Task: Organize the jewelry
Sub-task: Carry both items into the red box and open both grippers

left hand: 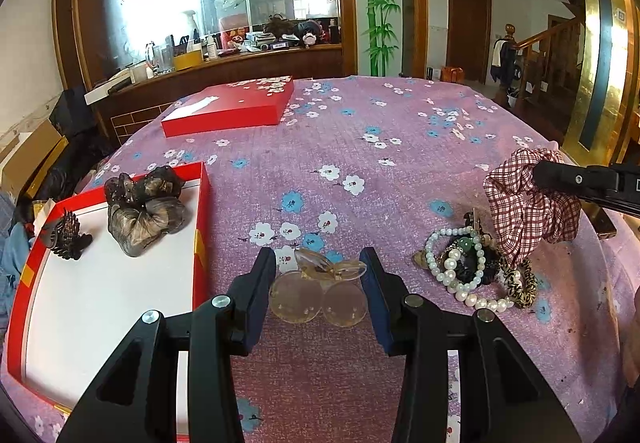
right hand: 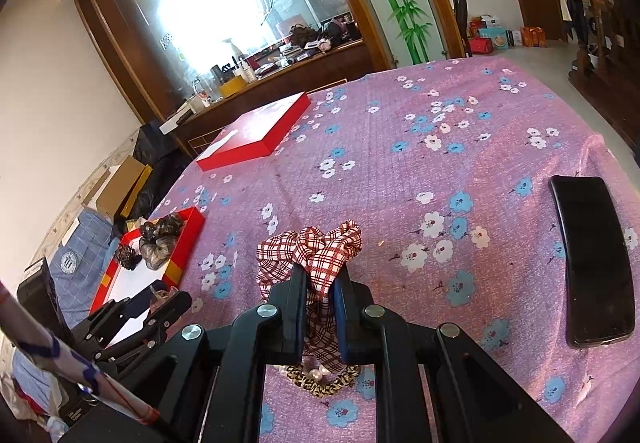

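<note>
Step, as I read it: moving loose pieces off the floral tablecloth (left hand: 400,163) into the open red box (left hand: 202,203), lower left of the left wrist view. Box already had a dark scrunchie (left hand: 146,211) & a claw clip (left hand: 70,235).

Right gripper (right hand: 320,279), centre of its view, was clamped on the plaid scrunchie (right hand: 310,249); next prob. carry it left to the box.

Left gripper (left hand: 318,263), bottom centre, flanked the clear hair clip (left hand: 320,289); pad contact not clear. Pearl bracelet pile (left hand: 472,271) sat lower right.

two scrunchies in box (left hand: 146,213), one lid (left hand: 230,107), one phone (right hand: 594,263)
</note>
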The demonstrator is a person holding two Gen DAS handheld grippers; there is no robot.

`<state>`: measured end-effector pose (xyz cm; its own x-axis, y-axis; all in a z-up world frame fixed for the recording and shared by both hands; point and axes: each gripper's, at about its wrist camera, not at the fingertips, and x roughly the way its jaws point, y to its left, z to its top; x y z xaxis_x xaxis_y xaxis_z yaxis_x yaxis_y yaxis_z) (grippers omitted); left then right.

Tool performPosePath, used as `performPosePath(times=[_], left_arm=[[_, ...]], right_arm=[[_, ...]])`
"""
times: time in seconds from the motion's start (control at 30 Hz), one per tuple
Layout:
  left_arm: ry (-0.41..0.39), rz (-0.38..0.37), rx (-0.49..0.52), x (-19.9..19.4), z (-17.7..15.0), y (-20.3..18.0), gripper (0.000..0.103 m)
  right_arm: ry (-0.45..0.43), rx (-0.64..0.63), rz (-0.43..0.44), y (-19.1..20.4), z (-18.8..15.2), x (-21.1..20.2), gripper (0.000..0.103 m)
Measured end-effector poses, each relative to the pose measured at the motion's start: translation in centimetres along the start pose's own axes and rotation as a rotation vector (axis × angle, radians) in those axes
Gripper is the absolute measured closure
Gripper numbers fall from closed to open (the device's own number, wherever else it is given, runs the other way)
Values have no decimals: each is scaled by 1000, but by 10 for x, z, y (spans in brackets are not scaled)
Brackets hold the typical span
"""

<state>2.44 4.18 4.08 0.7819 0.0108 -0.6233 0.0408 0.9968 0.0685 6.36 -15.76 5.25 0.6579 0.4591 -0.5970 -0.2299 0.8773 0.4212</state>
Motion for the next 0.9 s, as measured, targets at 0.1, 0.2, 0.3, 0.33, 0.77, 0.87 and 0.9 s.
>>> performPosePath(times=[0.1,0.2,0.3,0.33,0.77,0.87,0.9], left_arm=[[-1,1,0,1,0,0,61],[6,-2,0,3,0,0,61],[16,-4,-1,6,-1,0,61],[18,-5,-1,6,-2,0,61],[-25,-77,-66,-31,12,22,61],[-47,-54,-82,-47,15,43,61],[-53,-43,-91,-51,15,50,61]], right_arm=[[3,2,2,-1,0,1,90],[10,11,3,-2,0,4,90],[21,24,10,-6,-1,6,90],[22,25,11,-6,-1,6,90],[29,50,53,28,0,-3,90],[32,6,100,63,3,-3,90],[32,-8,108,73,4,-2,90]])
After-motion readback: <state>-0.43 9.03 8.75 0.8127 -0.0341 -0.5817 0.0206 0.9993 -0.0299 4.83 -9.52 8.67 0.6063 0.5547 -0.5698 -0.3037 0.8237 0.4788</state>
